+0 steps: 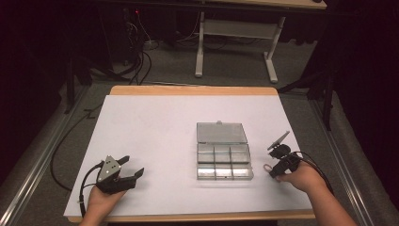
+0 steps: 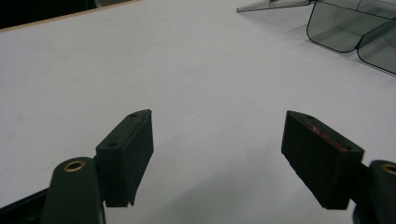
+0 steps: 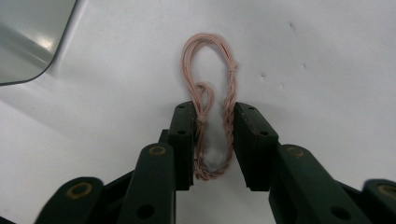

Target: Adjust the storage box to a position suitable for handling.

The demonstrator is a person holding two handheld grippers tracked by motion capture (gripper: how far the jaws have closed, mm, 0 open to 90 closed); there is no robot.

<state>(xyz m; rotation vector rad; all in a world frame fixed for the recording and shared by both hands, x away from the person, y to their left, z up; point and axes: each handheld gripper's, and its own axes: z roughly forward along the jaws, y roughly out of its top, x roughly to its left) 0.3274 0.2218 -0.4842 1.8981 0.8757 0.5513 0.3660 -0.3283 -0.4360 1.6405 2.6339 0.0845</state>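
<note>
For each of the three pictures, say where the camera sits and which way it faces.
High view: above the table's near edge, looking forward and down; forearms, left tool, right tool.
Left gripper view: on the left tool, facing bare tabletop.
Right gripper view: on the right tool, facing a pink cord loop.
All three show the clear compartment box.

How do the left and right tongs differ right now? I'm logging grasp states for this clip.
The left tongs stand wide open with nothing between them; the right tongs are closed around a pink twisted cord loop. The left tongs rest at the table's near left, away from the clear compartment box; the right tongs sit just right of that box. Both have black jaws and are hand-held low over the white surface.
</note>
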